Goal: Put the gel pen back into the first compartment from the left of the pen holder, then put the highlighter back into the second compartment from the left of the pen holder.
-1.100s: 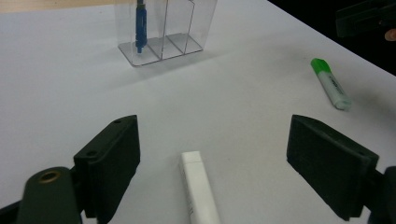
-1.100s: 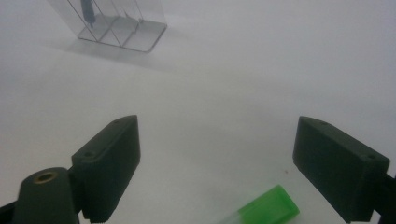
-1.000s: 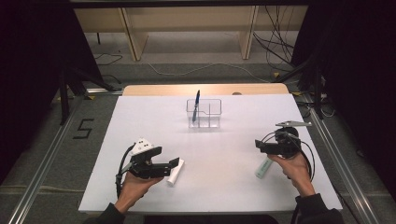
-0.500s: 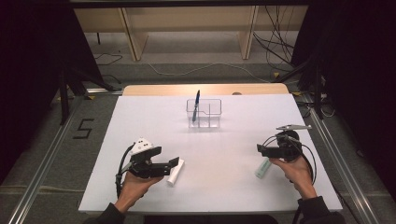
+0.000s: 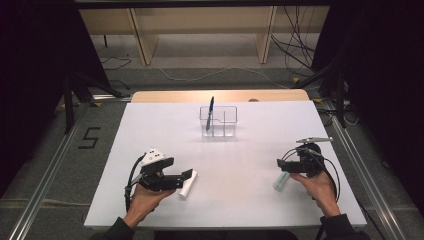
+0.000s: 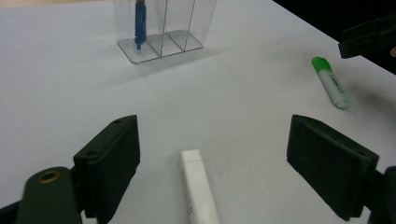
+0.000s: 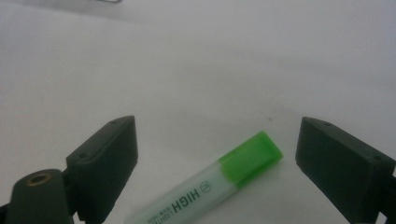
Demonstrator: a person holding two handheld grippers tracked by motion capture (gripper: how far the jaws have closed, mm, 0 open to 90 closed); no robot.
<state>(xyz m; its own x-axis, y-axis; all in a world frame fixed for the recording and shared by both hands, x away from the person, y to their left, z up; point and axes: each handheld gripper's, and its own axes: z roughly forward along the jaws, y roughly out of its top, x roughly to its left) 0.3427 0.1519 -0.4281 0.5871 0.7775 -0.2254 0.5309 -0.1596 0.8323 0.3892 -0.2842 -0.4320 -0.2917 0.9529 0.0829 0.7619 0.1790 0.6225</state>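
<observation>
A white marker [image 5: 188,184] lies on the white table [image 5: 250,150] at the near left. My left gripper [image 5: 187,174] hovers over it, open, and the marker [image 6: 198,191] lies between its wide jaws [image 6: 215,158] without touching them. At the near right lies a green-capped highlighter [image 5: 281,181]. My right gripper [image 5: 281,165] is open just above it, with the cap end [image 7: 250,158] between the jaws [image 7: 219,158] and free of both. A clear divided holder [image 5: 218,121] stands mid-table with a blue pen [image 5: 210,107] upright in its left compartment.
The holder's [image 6: 163,28] other compartments hold nothing. A wooden strip [image 5: 220,96] runs along the table's far edge. Metal rails [image 5: 360,165] flank the table on both sides. Open white surface lies between the two grippers.
The right gripper has crept slightly toward the near edge over the highlighter. The left gripper and both markers have stayed in place.
</observation>
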